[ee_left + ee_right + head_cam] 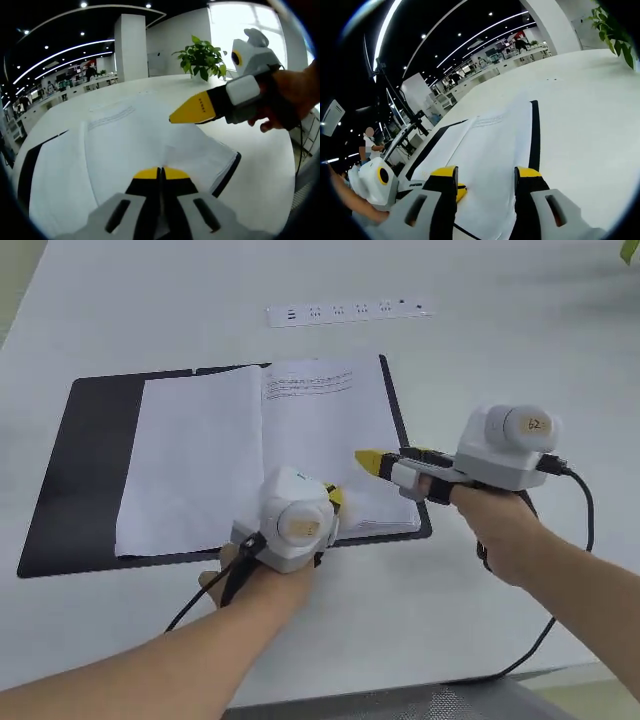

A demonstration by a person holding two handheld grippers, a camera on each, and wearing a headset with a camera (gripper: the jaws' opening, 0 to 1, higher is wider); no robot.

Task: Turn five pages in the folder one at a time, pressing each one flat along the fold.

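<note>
The black folder (62, 470) lies open on the white table, its white pages (200, 450) flat on both sides and a few printed lines on the right page (310, 383). My left gripper (333, 497) is at the lower edge of the right page, jaws shut (161, 173) with nothing seen between them. My right gripper (372, 462) hovers over the right page near its outer edge and points left. Its jaws stand open (487, 175) above the paper (490, 145). It comes into the left gripper view from the right (192, 109), and the left gripper's yellow tip (461, 192) is in the right gripper view.
A white power strip (348, 311) lies beyond the folder. A potted plant (200, 60) stands at the table's far side. Black cables (585, 510) trail from both grippers toward the near table edge (400, 685). A person (370, 142) stands far off in the room.
</note>
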